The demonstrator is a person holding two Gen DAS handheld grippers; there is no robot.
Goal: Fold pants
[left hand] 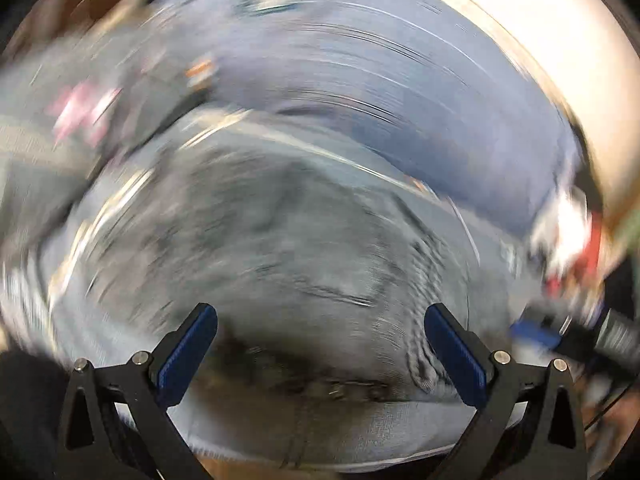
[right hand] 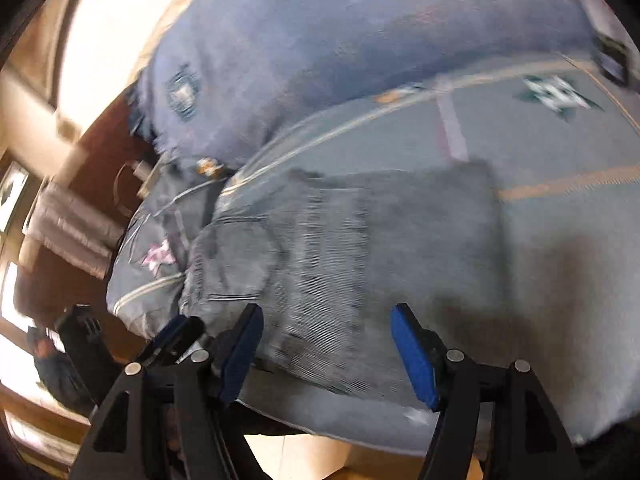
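Grey pants (right hand: 360,240) lie folded into a rough rectangle on a grey-blue bed cover (right hand: 560,140). My right gripper (right hand: 327,312) hovers over their near edge, jaws open, with nothing pressed between the blue pads. The left wrist view is heavily blurred. It shows the same grey pants (left hand: 300,240) below my left gripper (left hand: 320,312), whose jaws stand wide open and hold nothing. A blue-padded finger of the left gripper (right hand: 180,330) shows beside the right one at the pants' left end.
A blue blanket (right hand: 320,40) is bunched at the far side of the bed. Brown flooring (right hand: 100,152) and a grey ribbed roll (right hand: 76,228) lie off the bed's left edge. The bed's near edge (right hand: 360,428) runs just under the right gripper.
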